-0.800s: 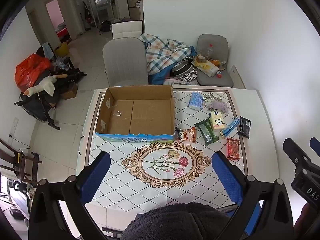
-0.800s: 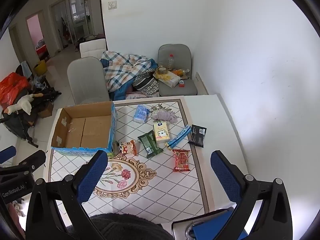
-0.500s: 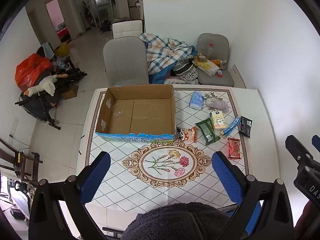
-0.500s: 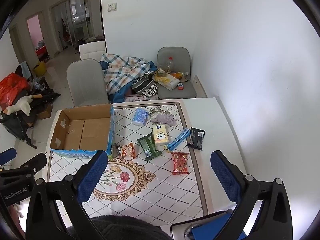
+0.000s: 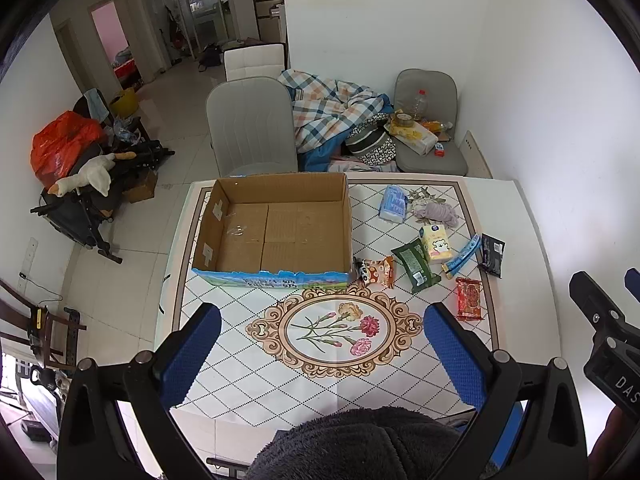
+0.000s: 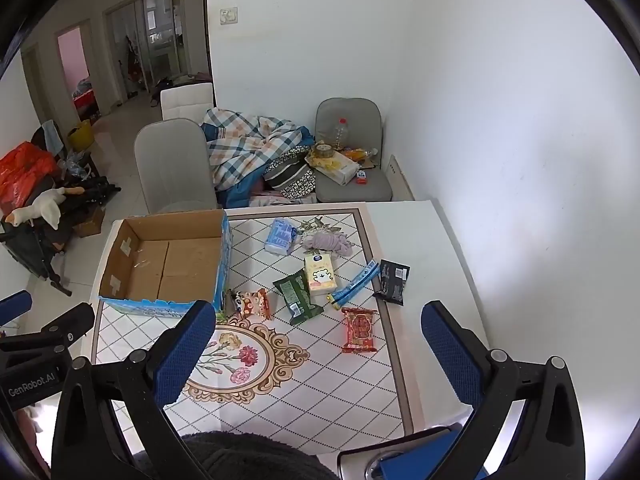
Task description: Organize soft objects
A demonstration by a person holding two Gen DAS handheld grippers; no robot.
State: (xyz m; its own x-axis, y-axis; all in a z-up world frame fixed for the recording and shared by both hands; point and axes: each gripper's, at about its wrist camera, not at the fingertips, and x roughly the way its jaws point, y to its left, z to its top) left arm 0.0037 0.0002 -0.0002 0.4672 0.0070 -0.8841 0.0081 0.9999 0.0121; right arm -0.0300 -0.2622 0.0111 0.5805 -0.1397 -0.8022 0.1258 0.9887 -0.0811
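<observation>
Above the near edge of the counter (image 5: 532, 240), both grippers, left (image 5: 322, 344) and right (image 6: 318, 344), hung with jaws spread wide and empty, well short of the packets. These lay scattered right of the open box (image 5: 276, 228): a red packet (image 6: 359, 329) nearest, a green pack (image 6: 298, 298) beside it, a blue stick (image 6: 355, 283) beyond. The stick's long axis ran diagonally, its far end pointing away and right. Thin and flat, it might slip a pinch, and crowded neighbours could get dragged along.
</observation>
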